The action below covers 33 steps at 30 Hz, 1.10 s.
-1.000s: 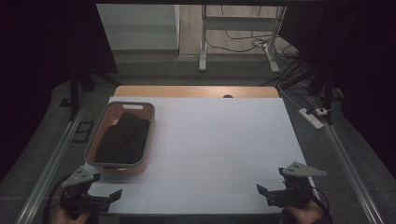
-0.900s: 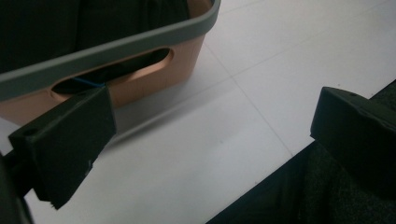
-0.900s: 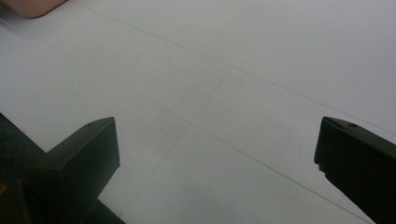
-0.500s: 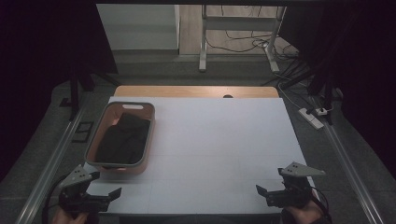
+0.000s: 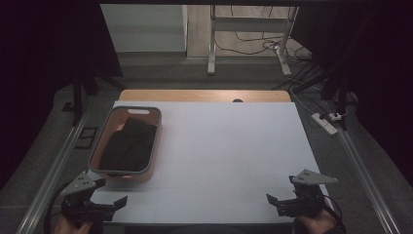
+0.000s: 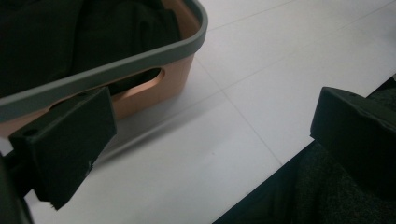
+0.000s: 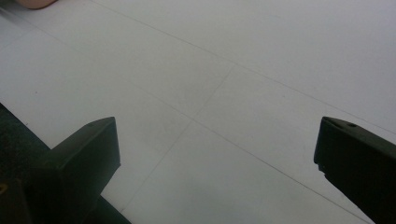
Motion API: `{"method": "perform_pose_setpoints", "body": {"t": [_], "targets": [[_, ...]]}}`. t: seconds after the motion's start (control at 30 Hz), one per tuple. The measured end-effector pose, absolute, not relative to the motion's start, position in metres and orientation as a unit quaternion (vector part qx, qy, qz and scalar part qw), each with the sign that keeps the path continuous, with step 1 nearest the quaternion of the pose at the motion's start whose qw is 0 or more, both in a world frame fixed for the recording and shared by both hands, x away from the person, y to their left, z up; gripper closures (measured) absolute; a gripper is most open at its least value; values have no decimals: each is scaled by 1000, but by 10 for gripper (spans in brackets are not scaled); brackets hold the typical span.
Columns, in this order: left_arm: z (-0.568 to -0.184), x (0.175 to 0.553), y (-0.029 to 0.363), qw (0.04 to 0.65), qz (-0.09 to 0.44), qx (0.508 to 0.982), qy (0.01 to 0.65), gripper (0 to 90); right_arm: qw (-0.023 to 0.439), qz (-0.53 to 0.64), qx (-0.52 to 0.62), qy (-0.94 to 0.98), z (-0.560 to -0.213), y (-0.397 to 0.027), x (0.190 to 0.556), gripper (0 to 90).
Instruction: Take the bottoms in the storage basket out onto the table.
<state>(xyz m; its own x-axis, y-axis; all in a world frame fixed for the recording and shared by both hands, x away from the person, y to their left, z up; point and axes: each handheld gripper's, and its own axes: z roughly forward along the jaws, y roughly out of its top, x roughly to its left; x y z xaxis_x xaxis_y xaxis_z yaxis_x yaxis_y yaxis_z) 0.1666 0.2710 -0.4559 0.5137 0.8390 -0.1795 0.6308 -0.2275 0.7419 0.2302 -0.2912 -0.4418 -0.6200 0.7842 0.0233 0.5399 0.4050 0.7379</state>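
Dark clothing [image 5: 127, 146] lies bundled inside the orange basket [image 5: 146, 171] with the grey rim, which sits at the left of the white worktop [image 5: 229, 146] in the high view, a little above and right of the left claw [image 5: 111, 204]; the right claw [image 5: 278, 204] hovers at the lower right of that frame, well apart from the basket, and both claws stand spread and empty. In the left gripper view the basket [image 6: 154, 91] takes the upper left of the frame, its handle slot facing the camera and the dark clothing [image 6: 70, 37] heaped behind the rim; the left claw [image 6: 210, 140] has its jaws wide apart, one just below the rim, the other at the right edge over the worktop's near border. As I judge it, the step in hand is the reach for the cloth, so the left claw should rise over the rim and not push into the wall, then come down on a raised fold near the middle of the heap. In the right gripper view the right claw [image 7: 215, 163] is spread over bare worktop [image 7: 243, 60], with a sliver of orange at the upper left corner; it would do well to swing towards the basket, ready to steady it or take a second hold.
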Motion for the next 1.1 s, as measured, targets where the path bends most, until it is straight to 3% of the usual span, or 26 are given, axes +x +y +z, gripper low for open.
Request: {"method": "perform_pose_setpoints", "body": {"t": [0.37, 1.1], "targets": [[-454, 174, 273, 429, 107, 777, 448, 0, 165, 366, 403, 822, -442, -290, 231, 2], [-445, 189, 261, 427, 135, 784, 430, 0, 163, 360, 400, 827, -443, -289, 231, 3]]}}
